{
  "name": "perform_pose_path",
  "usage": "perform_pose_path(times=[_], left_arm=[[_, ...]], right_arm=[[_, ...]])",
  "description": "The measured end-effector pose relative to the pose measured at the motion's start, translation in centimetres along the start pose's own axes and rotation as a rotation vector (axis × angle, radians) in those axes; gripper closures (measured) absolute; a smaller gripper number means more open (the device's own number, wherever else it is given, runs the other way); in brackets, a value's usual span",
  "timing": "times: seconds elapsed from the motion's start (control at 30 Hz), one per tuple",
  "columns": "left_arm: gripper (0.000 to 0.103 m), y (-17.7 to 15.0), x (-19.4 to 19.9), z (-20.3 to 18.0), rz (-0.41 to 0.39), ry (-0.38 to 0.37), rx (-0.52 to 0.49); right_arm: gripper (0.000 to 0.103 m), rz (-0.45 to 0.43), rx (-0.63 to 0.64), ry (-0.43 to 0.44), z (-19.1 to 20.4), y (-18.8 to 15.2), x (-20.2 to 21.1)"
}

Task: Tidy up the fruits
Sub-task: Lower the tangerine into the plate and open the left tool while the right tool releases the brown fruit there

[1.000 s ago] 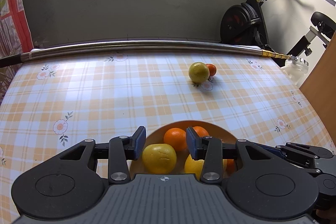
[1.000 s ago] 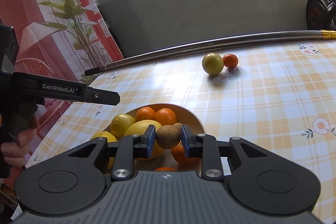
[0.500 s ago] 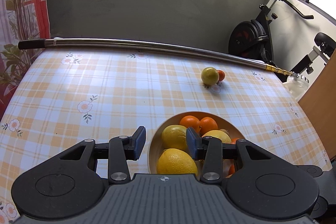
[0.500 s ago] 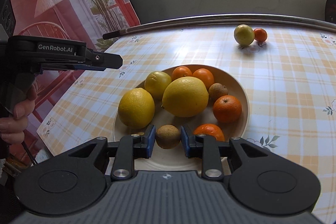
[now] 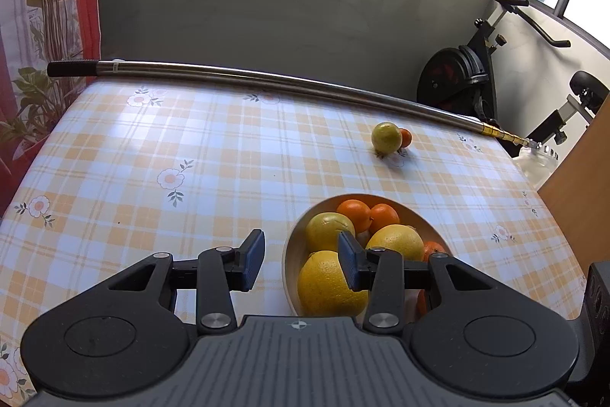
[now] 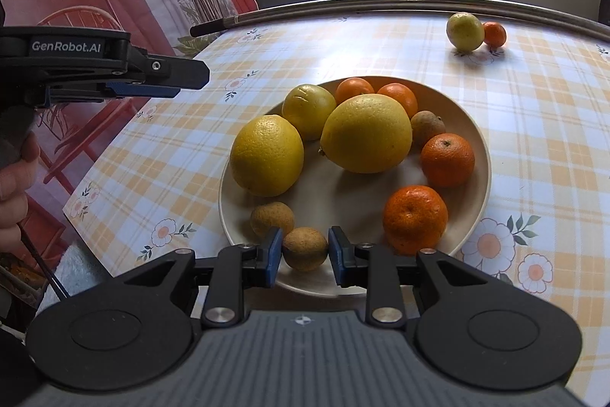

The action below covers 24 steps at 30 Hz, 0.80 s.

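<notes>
Over the plate's [image 6: 481,155] near rim, the right gripper [image 6: 305,248] pinches a small brown fruit [image 6: 305,248]; it may slip and roll off. Beside it, the left gripper [image 5: 301,260] hangs part-open, holding nothing.

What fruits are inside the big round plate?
The plate holds three yellow citrus fruits, four oranges and two small brown fruits lying loose. A third brown one is held over its near edge. Anything beneath them is hidden.
</notes>
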<state>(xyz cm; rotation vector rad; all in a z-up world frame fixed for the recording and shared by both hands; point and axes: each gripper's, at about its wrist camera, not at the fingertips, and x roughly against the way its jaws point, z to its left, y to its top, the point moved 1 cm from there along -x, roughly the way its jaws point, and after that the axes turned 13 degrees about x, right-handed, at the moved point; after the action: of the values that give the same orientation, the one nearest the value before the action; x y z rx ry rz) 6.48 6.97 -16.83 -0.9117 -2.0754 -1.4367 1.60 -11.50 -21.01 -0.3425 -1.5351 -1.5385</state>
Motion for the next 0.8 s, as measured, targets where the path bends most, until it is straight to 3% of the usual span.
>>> perform_pose_path(times=[0.43,0.8], left_arm=[[0.058,-0.3,0.4,-0.2,-0.005,0.001,-0.015],[0.058,-0.4,0.4,-0.3,-0.005,0.012,-0.015]], right_arm=[[0.072,0.013,0.014,0.000,0.4,-0.1,0.3],[0.070,-0.060,0.016,-0.071,-0.6,0.6,2.4]])
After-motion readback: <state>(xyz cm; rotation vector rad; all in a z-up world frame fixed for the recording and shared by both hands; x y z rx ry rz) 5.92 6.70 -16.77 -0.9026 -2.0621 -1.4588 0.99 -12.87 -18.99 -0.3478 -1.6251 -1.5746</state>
